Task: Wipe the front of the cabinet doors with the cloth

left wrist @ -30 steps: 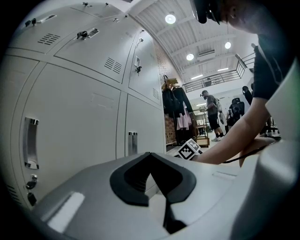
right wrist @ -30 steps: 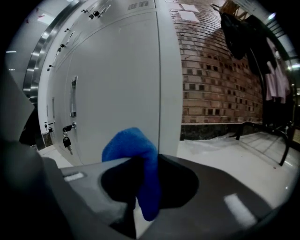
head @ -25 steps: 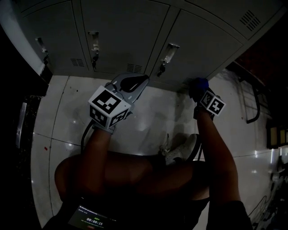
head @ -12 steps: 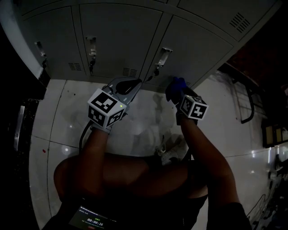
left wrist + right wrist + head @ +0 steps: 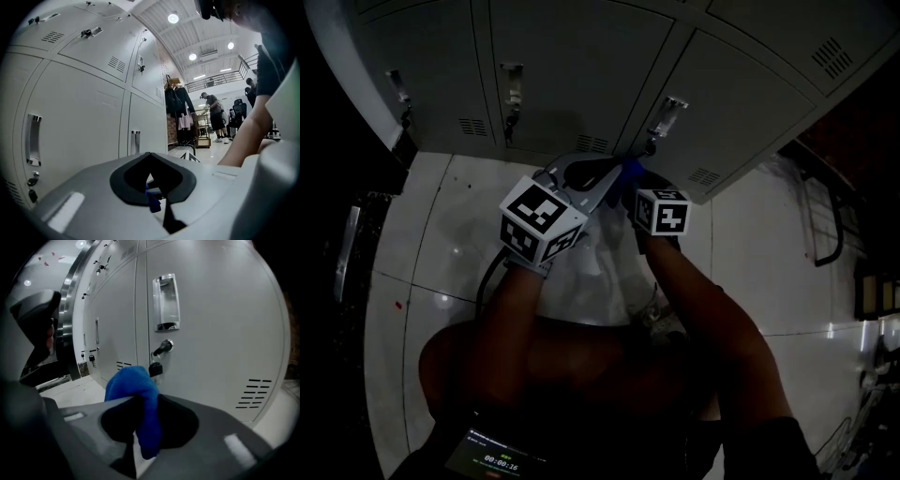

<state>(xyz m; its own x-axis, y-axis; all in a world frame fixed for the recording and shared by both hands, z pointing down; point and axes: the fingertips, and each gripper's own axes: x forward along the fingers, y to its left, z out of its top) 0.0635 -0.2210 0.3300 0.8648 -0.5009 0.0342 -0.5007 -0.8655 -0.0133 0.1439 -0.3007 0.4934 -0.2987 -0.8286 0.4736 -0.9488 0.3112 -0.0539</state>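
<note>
Low before the cabinet doors (image 5: 581, 66), right gripper (image 5: 140, 401) pinches the cloth (image 5: 133, 383); left gripper (image 5: 151, 163) sits pressed closed.

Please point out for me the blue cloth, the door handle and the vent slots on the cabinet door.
blue cloth (image 5: 132, 385): right gripper view, on its bunched upper part.
door handle (image 5: 166, 301): right gripper view, on the middle of its recessed plate.
vent slots (image 5: 253, 393): right gripper view, on the middle slot.

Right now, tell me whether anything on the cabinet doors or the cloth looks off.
Nothing is damaged or spilled. One oddity: the blue cloth sits wadded in the right gripper rather than spread flat, so little of it could meet the cabinet door. A key hangs from the lock.
</note>
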